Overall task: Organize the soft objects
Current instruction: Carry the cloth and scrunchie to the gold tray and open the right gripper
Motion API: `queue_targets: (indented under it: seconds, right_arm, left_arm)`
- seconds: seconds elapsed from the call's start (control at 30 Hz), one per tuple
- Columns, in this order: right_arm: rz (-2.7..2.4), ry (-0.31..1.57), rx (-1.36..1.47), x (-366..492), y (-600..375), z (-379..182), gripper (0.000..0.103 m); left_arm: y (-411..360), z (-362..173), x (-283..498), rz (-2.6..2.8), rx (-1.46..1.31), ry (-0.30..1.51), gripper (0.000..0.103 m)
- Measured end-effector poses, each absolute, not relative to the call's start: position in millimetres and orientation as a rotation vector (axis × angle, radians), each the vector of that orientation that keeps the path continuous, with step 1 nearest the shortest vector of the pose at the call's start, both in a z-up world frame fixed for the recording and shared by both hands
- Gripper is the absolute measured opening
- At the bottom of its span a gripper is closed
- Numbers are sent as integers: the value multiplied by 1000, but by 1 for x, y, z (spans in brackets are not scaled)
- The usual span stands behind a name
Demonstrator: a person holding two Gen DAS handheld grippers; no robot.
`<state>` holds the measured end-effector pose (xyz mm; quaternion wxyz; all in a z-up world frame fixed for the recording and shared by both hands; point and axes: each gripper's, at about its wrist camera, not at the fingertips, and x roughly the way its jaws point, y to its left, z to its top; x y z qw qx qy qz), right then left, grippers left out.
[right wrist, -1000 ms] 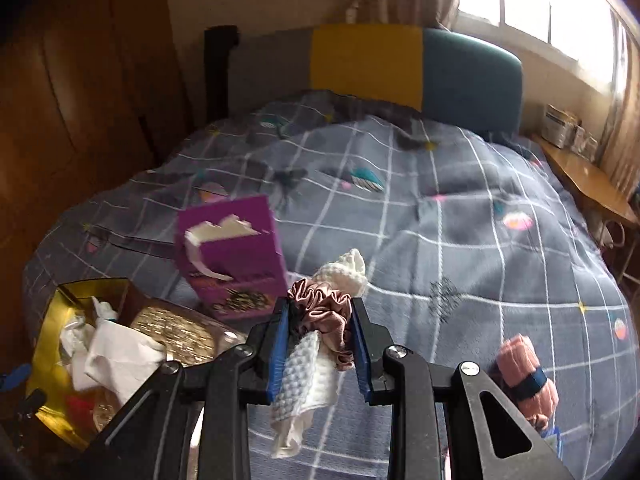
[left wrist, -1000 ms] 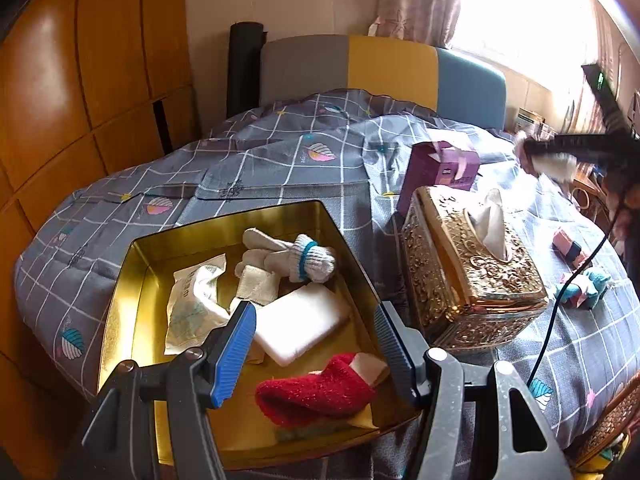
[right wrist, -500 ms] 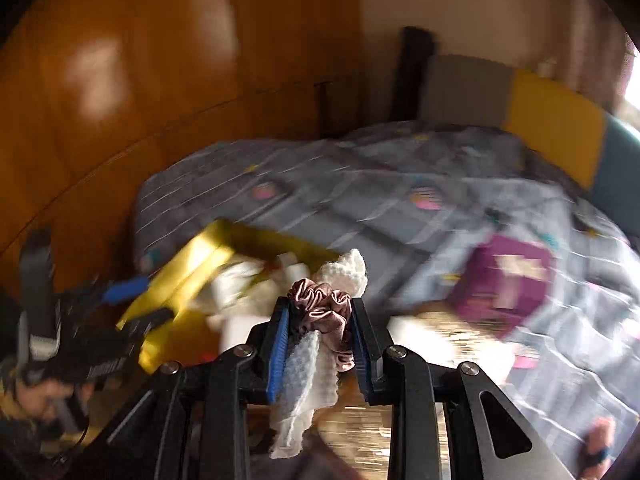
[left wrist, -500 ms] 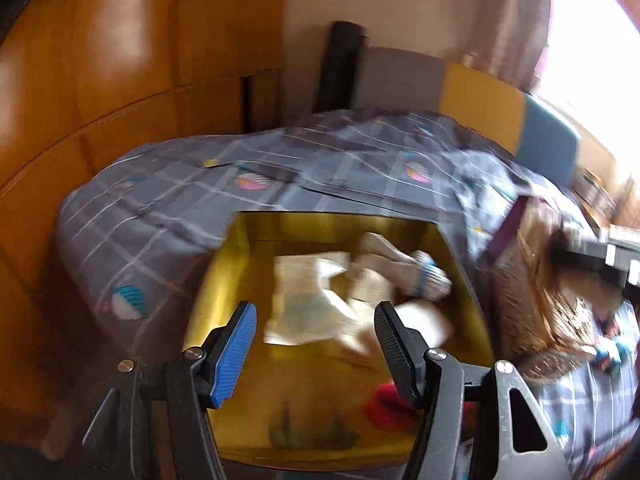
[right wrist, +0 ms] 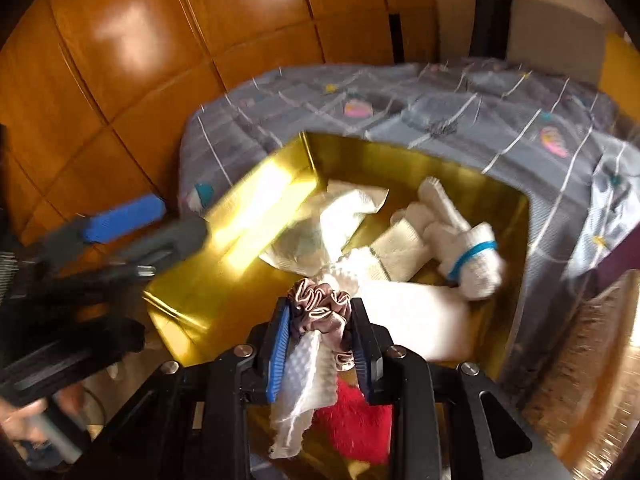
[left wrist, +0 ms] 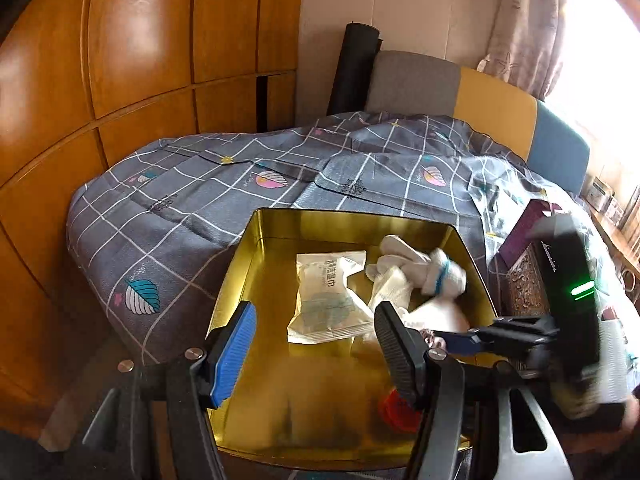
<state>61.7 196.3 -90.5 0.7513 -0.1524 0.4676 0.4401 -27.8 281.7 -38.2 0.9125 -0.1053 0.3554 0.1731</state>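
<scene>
While the left gripper (left wrist: 314, 346) hangs over the near edge of the gold tin (left wrist: 256, 240), its jaws stand wide with nothing between them. Left wrist view: the tin sits on a grey checked bedspread (left wrist: 192, 208). Inside the tin, near its middle, lies a white sealed packet (left wrist: 326, 300). Toward the tin's far right corner is a bundle of white socks (left wrist: 420, 264) with a blue band. At the tin's near right, partly hidden by the black finger, a patch of red cloth (left wrist: 394, 410) shows. The right gripper (left wrist: 452, 340) reaches in over the tin's right wall, blurred. Just right of the tin stands an ornate tissue box (left wrist: 524, 284).

Right wrist view: the right gripper (right wrist: 320, 340) is above the tin's (right wrist: 360, 156) near side, jaws narrow and clamped on a pink satin scrunchie (right wrist: 320, 306) together with a white waffle-knit cloth (right wrist: 304, 384) that droops below the pads. Under them, at the tin's near edge, lies the red cloth (right wrist: 356, 420). The packet (right wrist: 320, 224) and the socks (right wrist: 464, 248) lie further into the tin. The left gripper (right wrist: 132, 224) shows blurred at the tin's left wall.
</scene>
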Motion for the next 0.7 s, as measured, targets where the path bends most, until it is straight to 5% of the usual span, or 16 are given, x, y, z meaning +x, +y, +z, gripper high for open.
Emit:
queue_targets:
  seconds: [0.33,0.53,0.7]
  right_arm:
    - [896,950,-369,49,177,-90,36]
    - [874,925,-338,43,165,-80,65]
    - [856,869,-325,38,155,-65,65]
  left_arm:
    - [273,-41,-27,339,-210,744,62]
    - [270,-38,-28,333,-202,744,62]
    - [267,-34,-30,330,-193,731,62]
